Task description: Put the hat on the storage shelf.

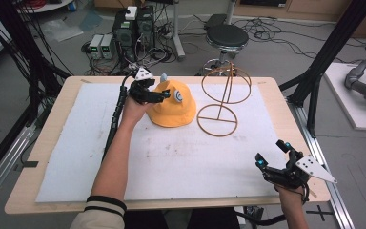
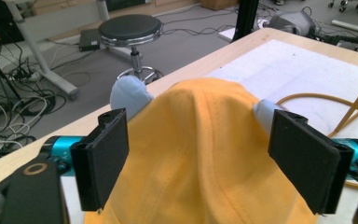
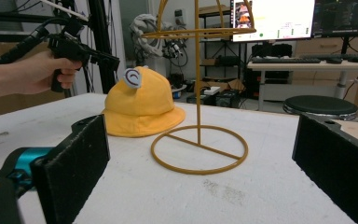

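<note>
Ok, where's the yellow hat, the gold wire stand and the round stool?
yellow hat [image 1: 171, 114], high view, on the front of its crown.
gold wire stand [image 3: 198, 84], right gripper view, on its upright rod.
round stool [image 2: 129, 27], left gripper view, on its black seat.

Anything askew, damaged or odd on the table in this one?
Nothing stands out. The yellow hat sits flat on the white mat, the wire hat stand is upright beside it, and the left tool straddles the hat's crown with jaws open.

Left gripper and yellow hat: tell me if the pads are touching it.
Cannot tell. In the left gripper view, the left gripper straddles the yellow hat; no view plainly shows contact or a gap.
</note>
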A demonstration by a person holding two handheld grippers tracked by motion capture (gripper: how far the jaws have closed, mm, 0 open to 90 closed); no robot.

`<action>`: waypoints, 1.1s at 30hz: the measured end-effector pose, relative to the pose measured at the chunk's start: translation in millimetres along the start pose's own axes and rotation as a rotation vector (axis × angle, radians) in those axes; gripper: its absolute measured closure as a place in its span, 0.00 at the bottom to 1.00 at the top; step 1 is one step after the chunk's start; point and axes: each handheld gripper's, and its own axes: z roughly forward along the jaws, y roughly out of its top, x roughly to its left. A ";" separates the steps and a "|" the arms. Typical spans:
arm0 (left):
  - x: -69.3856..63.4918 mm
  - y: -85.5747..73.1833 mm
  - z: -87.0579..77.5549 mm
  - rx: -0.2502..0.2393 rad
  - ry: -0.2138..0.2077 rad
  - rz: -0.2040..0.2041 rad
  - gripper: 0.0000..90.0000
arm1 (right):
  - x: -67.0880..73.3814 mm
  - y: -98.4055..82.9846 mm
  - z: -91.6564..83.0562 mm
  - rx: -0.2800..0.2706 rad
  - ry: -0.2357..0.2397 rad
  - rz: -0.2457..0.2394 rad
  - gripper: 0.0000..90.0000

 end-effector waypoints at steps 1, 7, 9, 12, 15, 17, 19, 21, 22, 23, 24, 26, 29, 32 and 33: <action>2.0 -1.9 1.7 0.009 -0.011 -0.001 0.24 | 0.0 0.0 0.0 0.000 0.000 0.000 0.04; 7.0 -16.2 11.0 0.057 -0.055 -0.020 0.31 | -1.5 -1.2 -2.7 0.005 -0.001 -0.007 0.04; 7.6 -20.6 13.1 0.058 -0.067 -0.031 0.35 | -1.2 -1.4 -3.3 0.008 -0.003 -0.007 0.04; 8.6 -25.9 15.7 0.059 -0.086 -0.051 0.39 | -0.3 -1.7 -3.9 0.012 -0.001 0.002 0.04; 8.8 -29.5 16.6 0.061 -0.096 -0.063 0.45 | -0.7 -2.2 -3.2 0.009 -0.001 -0.007 0.04; 9.3 -31.0 17.0 0.060 -0.098 -0.075 0.50 | 0.1 -2.6 -2.3 0.012 0.002 -0.005 0.04; 10.0 -32.1 17.4 0.067 -0.096 -0.086 0.56 | 1.3 -2.8 -1.6 0.015 0.004 0.000 0.04; 10.6 -33.1 17.8 0.065 -0.112 -0.092 0.59 | 1.5 -2.8 -1.5 0.020 0.005 -0.002 0.04; 10.4 -33.5 18.2 0.066 -0.121 -0.089 0.64 | 1.7 -2.8 -1.1 0.019 0.005 -0.003 0.04; 9.7 -33.5 18.7 0.066 -0.128 -0.086 0.72 | 2.0 -3.0 -0.9 0.021 0.006 0.000 0.04; 8.6 -33.4 19.1 0.066 -0.128 -0.081 0.76 | 2.0 -3.1 -0.7 0.021 0.007 0.000 0.04; 6.5 -33.3 20.3 0.064 -0.139 -0.081 0.84 | 2.0 -3.4 -0.7 0.023 0.007 -0.001 0.04; 5.4 -33.8 20.4 0.069 -0.136 -0.097 0.96 | 2.3 -3.5 -0.6 0.025 0.007 -0.003 0.04; 5.9 -33.6 19.6 0.072 -0.137 -0.119 0.98 | 2.7 -3.7 -0.4 0.027 0.008 0.000 0.04; 5.4 -33.5 18.8 0.071 -0.137 -0.117 0.98 | 2.6 -3.8 0.0 0.024 0.009 -0.003 0.04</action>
